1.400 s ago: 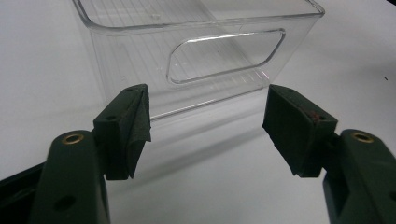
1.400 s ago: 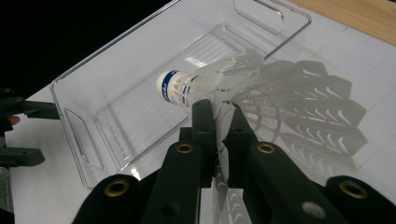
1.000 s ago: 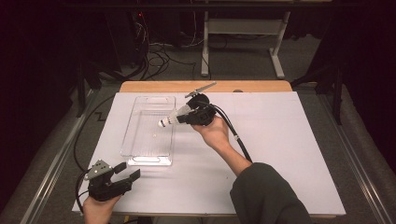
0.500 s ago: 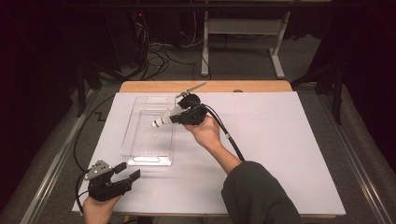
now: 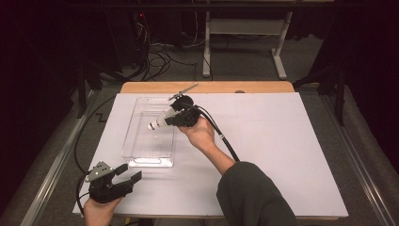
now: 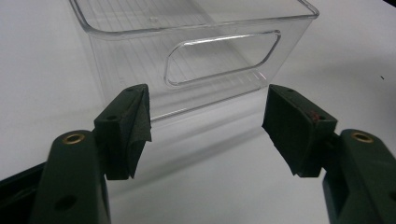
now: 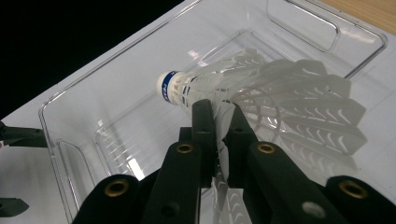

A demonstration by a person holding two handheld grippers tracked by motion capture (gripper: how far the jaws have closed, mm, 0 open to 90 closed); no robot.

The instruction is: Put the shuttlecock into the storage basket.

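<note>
A white shuttlecock (image 7: 261, 93) with a blue band round its cork hangs over the clear plastic bin (image 7: 116, 79), pinched by its feather skirt in my right gripper (image 7: 218, 116). From the high view, the right gripper (image 5: 165, 121) holds the shuttlecock (image 5: 157, 122) over the bin's (image 5: 136, 150) right half, cork pointing left. My left gripper (image 5: 128, 173) rests at the table's front left corner, open, with nothing between its pads. In the left gripper view its jaws stand wide apart, facing the bin's near end wall (image 6: 196, 51) with its cut-out handle.
The white table sheet (image 5: 291, 141) lies bare to the right of the bin. A wooden strip (image 5: 263, 86) runs along the far edge. A black cable (image 5: 221, 134) trails from the right gripper along the person's forearm. Dark floor, cables and a table frame lie beyond.
The right hand has carried the shuttlecock leftwards, from the bin's right rim to above its inside. The left gripper has stayed put.
</note>
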